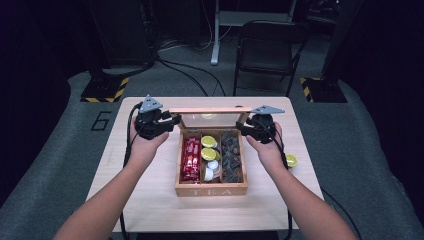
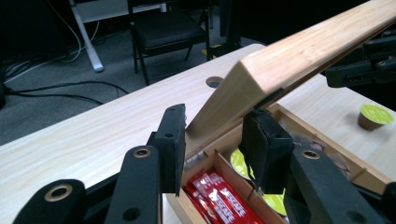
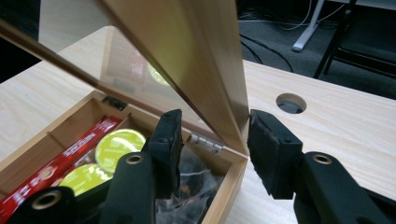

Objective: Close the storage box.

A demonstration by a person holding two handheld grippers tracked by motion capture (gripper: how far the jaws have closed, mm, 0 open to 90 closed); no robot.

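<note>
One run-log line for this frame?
scene: open tea box on table | lid: raised | left gripper: shut on lid | right gripper: straddles lid edge, grip unclear

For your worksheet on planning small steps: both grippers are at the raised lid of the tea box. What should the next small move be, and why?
Probably ease the right gripper clear: its jaws flank the lid edge with a gap, while the left gripper clamps the opposite edge, and the tea box stands open.

The tea box (image 1: 211,190) is pale, smooth matt wood; its lid (image 3: 187,56) frames a glossy clear pane on a small metal hinge (image 3: 205,142). The table (image 1: 150,200) shows light wood grain.
</note>
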